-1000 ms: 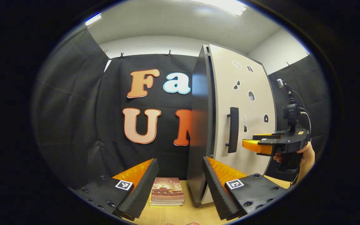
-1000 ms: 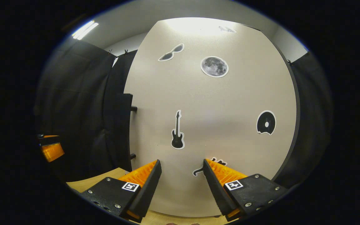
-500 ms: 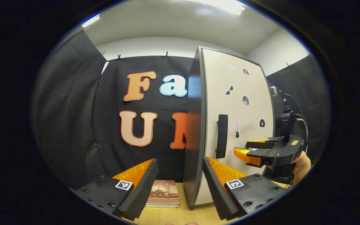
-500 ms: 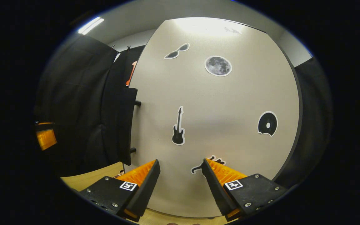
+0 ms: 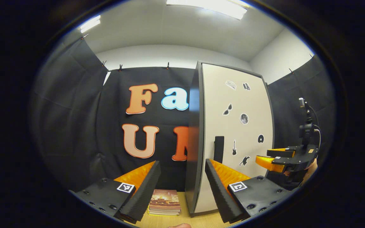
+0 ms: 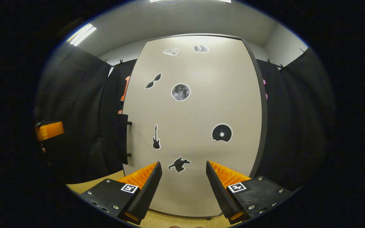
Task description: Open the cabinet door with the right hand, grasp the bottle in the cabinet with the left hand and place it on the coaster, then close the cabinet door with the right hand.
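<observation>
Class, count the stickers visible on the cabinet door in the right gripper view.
7 on the cabinet door: two at the top, sunglasses, moon, guitar, disc, and an animal shape lowest. The grippers may hide more.

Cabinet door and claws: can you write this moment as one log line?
cabinet door: shut, handle untouched | right claw: open, facing door, off it | left claw: open, empty | books: on table

cabinet door (image 6: 195, 126): shut, hides inside | stack of books (image 5: 165, 202): front partly behind left gripper's finger (image 5: 141, 193)
</observation>
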`<state>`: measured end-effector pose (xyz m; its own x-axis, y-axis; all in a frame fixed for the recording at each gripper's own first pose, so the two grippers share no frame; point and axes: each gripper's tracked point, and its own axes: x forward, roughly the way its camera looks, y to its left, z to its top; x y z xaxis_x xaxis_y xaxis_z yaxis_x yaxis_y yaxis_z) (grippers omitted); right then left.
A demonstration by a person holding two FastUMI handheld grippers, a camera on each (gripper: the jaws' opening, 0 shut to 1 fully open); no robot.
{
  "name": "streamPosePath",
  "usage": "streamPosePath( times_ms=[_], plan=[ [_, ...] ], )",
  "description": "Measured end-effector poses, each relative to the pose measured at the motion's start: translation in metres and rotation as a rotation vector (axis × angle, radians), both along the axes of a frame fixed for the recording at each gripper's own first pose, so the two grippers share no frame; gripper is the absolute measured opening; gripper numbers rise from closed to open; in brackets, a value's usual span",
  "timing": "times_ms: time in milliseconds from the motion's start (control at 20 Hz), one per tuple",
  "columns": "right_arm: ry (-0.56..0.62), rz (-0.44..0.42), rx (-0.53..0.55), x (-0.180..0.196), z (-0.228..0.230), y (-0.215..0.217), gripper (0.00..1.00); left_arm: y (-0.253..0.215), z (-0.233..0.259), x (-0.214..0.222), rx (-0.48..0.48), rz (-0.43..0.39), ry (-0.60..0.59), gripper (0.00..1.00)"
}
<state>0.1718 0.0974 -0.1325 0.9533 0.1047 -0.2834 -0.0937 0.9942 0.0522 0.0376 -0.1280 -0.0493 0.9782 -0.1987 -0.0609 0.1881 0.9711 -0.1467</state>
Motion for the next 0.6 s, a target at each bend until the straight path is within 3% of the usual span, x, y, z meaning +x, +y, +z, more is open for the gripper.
streamPosePath(
  times_ms=[450,600],
  plan=[
    [-0.189,-0.060,-0.093,-0.069,0.106,-0.042,0.88,0.021,0.056,-0.001,0.029,0.108,-0.044,0.90],
    [-0.228,-0.083,-0.118,-0.087,0.134,-0.055,0.87,0.037,0.061,-0.009,0.050,0.132,-0.041,0.93]
  ],
)
